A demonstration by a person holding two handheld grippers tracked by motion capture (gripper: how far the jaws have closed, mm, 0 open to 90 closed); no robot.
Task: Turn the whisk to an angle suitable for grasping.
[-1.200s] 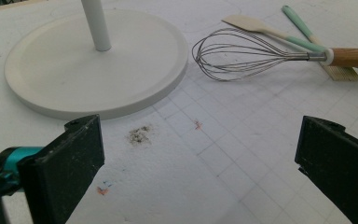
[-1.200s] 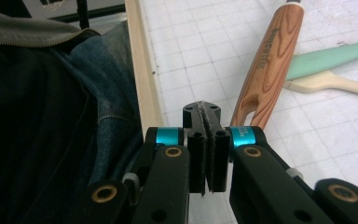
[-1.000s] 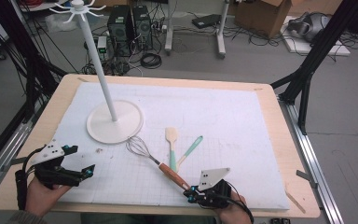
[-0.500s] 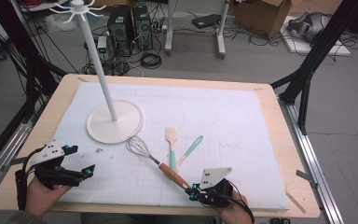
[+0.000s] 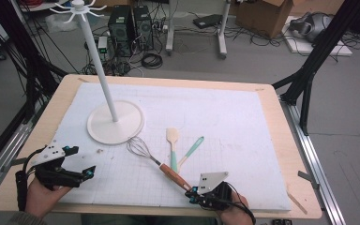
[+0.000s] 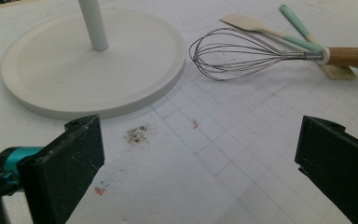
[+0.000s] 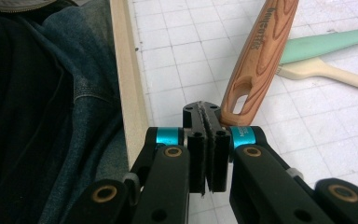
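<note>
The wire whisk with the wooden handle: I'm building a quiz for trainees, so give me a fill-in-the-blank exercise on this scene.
1. The right tongs are ____, pads pressed together, beside the wire whisk with the wooden handle.
2. The left tongs are ____.
3. The white stand with the round base stands on the ____ side of the high view.

Missing words: shut; open; left

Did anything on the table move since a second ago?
No, nothing visibly moved. The whisk lies in the same spot, with the two spatulas beside it. The right tongs stay shut by the end of its wooden handle, holding nothing. The left tongs stay open over the white mat, and the stand has not shifted.
</note>
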